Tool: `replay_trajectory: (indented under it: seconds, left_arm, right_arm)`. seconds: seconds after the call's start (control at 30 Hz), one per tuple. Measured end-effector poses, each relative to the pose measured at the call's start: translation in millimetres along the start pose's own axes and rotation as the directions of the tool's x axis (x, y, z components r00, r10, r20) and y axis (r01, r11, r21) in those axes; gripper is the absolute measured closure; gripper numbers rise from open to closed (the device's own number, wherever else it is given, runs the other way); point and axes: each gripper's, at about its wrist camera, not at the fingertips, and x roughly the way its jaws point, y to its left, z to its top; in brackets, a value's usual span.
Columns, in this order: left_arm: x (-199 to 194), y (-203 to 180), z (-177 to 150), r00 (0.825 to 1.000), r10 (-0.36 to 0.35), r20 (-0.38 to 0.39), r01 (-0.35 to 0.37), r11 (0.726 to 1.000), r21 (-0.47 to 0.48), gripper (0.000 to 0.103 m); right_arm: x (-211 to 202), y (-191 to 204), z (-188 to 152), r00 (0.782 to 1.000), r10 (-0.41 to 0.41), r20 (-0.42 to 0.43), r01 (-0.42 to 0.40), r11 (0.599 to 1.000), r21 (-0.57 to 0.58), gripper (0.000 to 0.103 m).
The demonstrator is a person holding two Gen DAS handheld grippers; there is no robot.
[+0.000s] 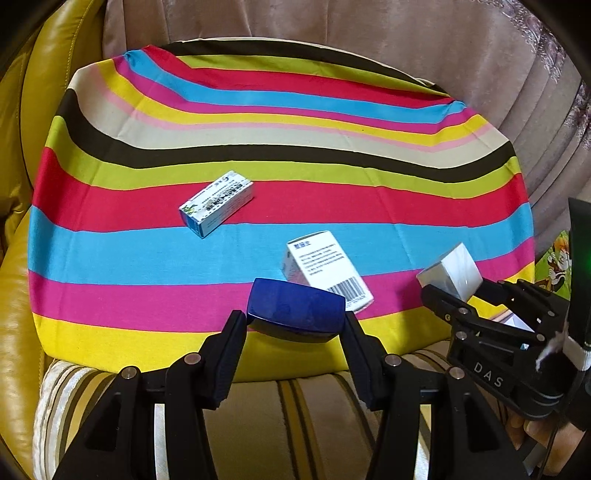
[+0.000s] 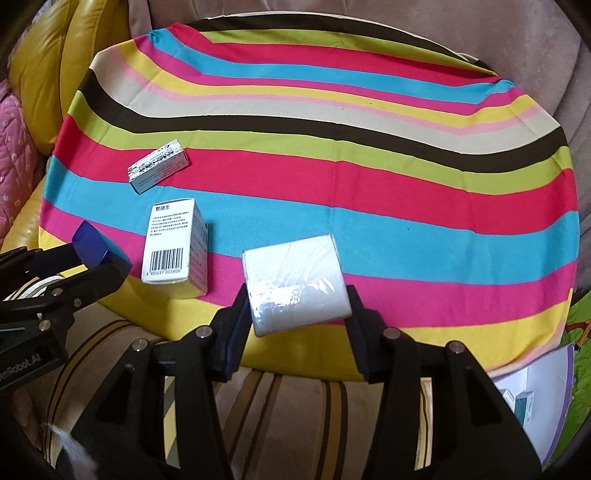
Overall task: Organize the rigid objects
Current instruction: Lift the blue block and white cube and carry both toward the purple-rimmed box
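Note:
My left gripper is shut on a dark blue case, held just above the near edge of the striped cloth. My right gripper is shut on a white wrapped packet, also lifted off the cloth. In the left wrist view that packet shows at the right with the right gripper under it. A white barcode box lies between the two grippers. A smaller white and blue box lies farther back on the red stripe. The blue case and left gripper show at the right wrist view's left edge.
The cloth covers a round cushion on a striped seat. Yellow leather rises on the left, a pink-brown backrest behind. A white container with small boxes sits at the lower right. A pink quilted item is at the far left.

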Motion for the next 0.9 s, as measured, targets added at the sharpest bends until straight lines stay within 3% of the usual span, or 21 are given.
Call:
replay_trajectory:
  seconds: [0.9]
  left_arm:
    - [-15.8, -47.5, -15.5, 0.998, -0.061, 0.004, 0.06, 0.995, 0.076, 0.05]
  right_arm:
    - [-41.5, -22.2, -25.3, 1.0, -0.007, 0.027, 0.005, 0.998, 0.069, 0.051]
